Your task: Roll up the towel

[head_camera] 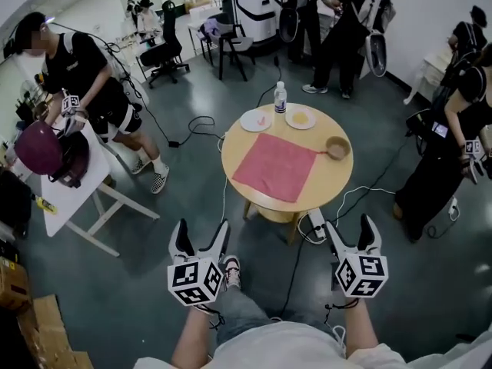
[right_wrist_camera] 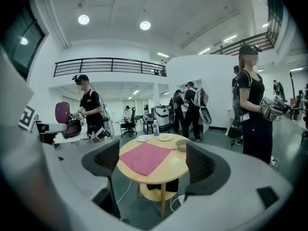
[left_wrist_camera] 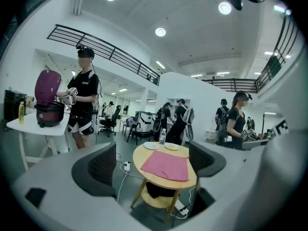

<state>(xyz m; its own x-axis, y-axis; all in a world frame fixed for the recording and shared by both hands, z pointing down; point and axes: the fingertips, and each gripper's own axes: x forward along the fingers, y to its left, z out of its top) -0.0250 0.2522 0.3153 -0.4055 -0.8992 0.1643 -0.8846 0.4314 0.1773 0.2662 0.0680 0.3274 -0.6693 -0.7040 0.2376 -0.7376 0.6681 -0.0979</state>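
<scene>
Towel [head_camera: 277, 167] lies flat on the round bench [head_camera: 338, 187]; left gripper [head_camera: 201, 233] and right gripper [head_camera: 350, 229] hover short of it, jaws spread, gripping nothing.

A round wooden bench [head_camera: 336, 180] carries a bottle [head_camera: 280, 97] at its far edge, a white plate [head_camera: 256, 120] and a second plate [head_camera: 300, 117] just before it, and a bowl [head_camera: 337, 147] at the right. A power strip [head_camera: 315, 225] lies on the floor below. At the left, a person [head_camera: 84, 75] stands beside a white table [head_camera: 69, 198] bearing a purple-lidded cooker [head_camera: 38, 148].
</scene>
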